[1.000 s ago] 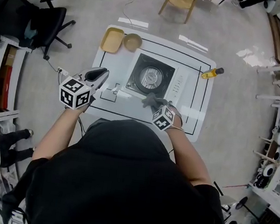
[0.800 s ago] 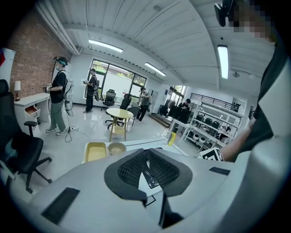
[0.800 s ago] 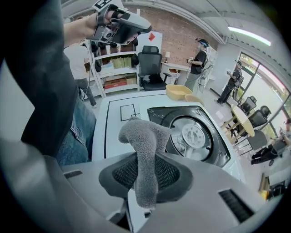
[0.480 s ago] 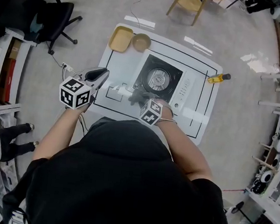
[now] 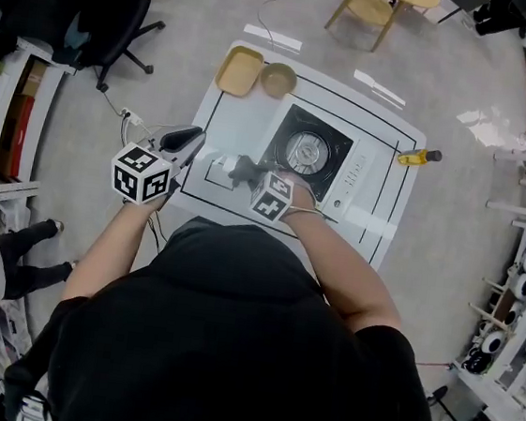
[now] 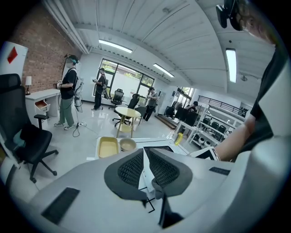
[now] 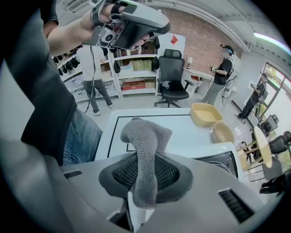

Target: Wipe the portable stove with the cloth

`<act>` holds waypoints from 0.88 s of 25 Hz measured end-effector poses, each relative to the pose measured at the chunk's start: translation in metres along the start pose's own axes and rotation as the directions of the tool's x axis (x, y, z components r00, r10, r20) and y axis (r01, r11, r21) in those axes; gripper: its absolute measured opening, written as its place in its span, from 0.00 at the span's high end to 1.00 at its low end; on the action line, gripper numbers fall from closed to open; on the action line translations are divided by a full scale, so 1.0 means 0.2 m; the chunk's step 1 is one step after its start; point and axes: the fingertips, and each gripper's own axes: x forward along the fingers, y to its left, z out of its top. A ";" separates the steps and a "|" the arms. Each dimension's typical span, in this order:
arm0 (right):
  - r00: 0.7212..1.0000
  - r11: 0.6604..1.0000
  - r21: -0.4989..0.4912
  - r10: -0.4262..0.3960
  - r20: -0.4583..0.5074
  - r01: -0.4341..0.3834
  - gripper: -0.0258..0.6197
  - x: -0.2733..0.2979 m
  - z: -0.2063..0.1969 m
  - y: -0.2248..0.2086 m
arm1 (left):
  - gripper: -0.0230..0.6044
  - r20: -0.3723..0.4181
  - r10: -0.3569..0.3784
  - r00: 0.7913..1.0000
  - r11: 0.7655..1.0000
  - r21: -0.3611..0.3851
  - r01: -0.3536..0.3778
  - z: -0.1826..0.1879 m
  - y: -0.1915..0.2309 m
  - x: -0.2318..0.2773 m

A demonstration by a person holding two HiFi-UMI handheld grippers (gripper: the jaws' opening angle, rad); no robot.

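Note:
The portable stove (image 5: pixel 309 152) is white with a black top and a round burner, and it sits mid-table. My right gripper (image 5: pixel 253 177) is shut on a grey fluffy cloth (image 5: pixel 245 168), which hangs just past the stove's near left corner, over the white table. In the right gripper view the cloth (image 7: pixel 144 136) stands up between the jaws of my right gripper (image 7: pixel 144 169), with the stove (image 7: pixel 223 157) at the right. My left gripper (image 5: pixel 188 140) hovers off the table's left edge, its jaws together on nothing. In its own view the left gripper (image 6: pixel 144 157) points at the stove (image 6: pixel 158 149).
A yellow tray (image 5: pixel 239 70) and a tan bowl (image 5: pixel 278 79) sit at the table's (image 5: pixel 240 122) far left corner. A yellow bottle (image 5: pixel 418 156) lies at the right edge. An office chair (image 5: pixel 87 15) stands to the left and a wooden chair (image 5: pixel 381 1) beyond. People stand in the room's background.
My right gripper has carried the cloth leftwards, from the stove's near edge to just past its near left corner. The left gripper has stayed put.

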 end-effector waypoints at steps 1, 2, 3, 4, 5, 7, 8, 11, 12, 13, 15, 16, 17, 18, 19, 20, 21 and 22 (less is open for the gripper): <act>1.000 1.000 -0.002 0.003 0.004 -0.003 0.80 0.01 0.02 0.00 | 0.87 -0.001 0.003 1.000 1.000 -0.004 -0.003 0.00 0.01 -0.01; 1.000 1.000 -0.003 0.008 0.013 -0.008 0.80 0.01 0.04 -0.01 | 0.87 -0.002 0.005 1.000 1.000 -0.009 -0.005 -0.01 0.02 -0.01; 0.999 1.000 -0.002 0.015 0.029 -0.015 0.80 0.01 0.07 -0.01 | 0.87 -0.002 0.008 1.000 1.000 -0.012 -0.008 -0.01 0.03 -0.01; 0.999 1.000 -0.001 0.023 0.048 -0.023 0.80 0.00 0.11 0.00 | 0.87 0.000 0.011 1.000 1.000 -0.015 -0.011 -0.01 0.04 -0.01; 0.997 1.000 -0.002 0.031 0.065 -0.031 0.80 0.00 0.14 0.00 | 0.87 0.001 0.014 1.000 1.000 -0.017 -0.014 -0.01 0.05 -0.01; 0.995 0.999 -0.014 0.050 0.090 -0.048 0.80 0.01 0.19 0.01 | 0.87 0.002 0.020 1.000 1.000 -0.021 -0.020 -0.01 0.07 0.00; 0.993 0.998 -0.019 0.061 0.097 -0.060 0.80 0.02 0.21 0.02 | 0.87 0.002 0.021 1.000 1.000 -0.024 -0.021 -0.01 0.07 0.00; 0.989 0.995 -0.036 0.098 0.111 -0.095 0.80 0.08 0.25 0.01 | 0.87 -0.003 0.019 1.000 0.999 -0.026 -0.019 0.00 0.08 0.02; 0.988 0.994 -0.042 0.109 0.110 -0.105 0.80 0.11 0.26 0.00 | 0.87 -0.005 0.018 1.000 1.000 -0.025 -0.018 0.00 0.08 0.03; 0.988 0.993 -0.044 0.116 0.104 -0.112 0.80 0.14 0.26 -0.02 | 0.87 -0.007 0.018 1.000 1.000 -0.025 -0.018 0.00 0.08 0.03; 0.988 0.992 -0.037 0.123 0.093 -0.120 0.80 0.19 0.26 -0.07 | 0.87 -0.011 0.019 1.000 0.999 -0.026 -0.019 0.01 0.09 0.04; 0.988 0.992 -0.030 0.124 0.090 -0.122 0.80 0.21 0.26 -0.10 | 0.87 -0.012 0.019 1.000 0.999 -0.027 -0.020 0.01 0.09 0.05; 0.988 0.992 -0.023 0.123 0.089 -0.122 0.80 0.21 0.26 -0.13 | 0.87 -0.014 0.020 1.000 0.999 -0.027 -0.020 0.00 0.10 0.05; 0.989 0.993 -0.021 0.117 0.086 -0.116 0.80 0.22 0.26 -0.17 | 0.87 -0.015 0.020 1.000 0.999 -0.026 -0.020 0.00 0.10 0.06; 0.991 0.994 -0.023 0.106 0.080 -0.104 0.80 0.22 0.27 -0.21 | 0.87 -0.016 0.021 1.000 0.999 -0.027 -0.021 0.00 0.11 0.06; 0.993 0.996 -0.027 0.092 0.073 -0.090 0.80 0.23 0.27 -0.26 | 0.87 -0.018 0.022 1.000 0.999 -0.028 -0.022 0.00 0.11 0.06; 0.995 0.997 -0.029 0.077 0.066 -0.075 0.80 0.23 0.28 -0.31 | 0.87 -0.020 0.023 1.000 0.999 -0.029 -0.023 0.00 0.12 0.06; 0.996 0.998 -0.028 0.062 0.059 -0.061 0.80 0.23 0.27 -0.36 | 0.87 -0.022 0.023 0.999 0.999 -0.031 -0.023 -0.01 0.12 0.07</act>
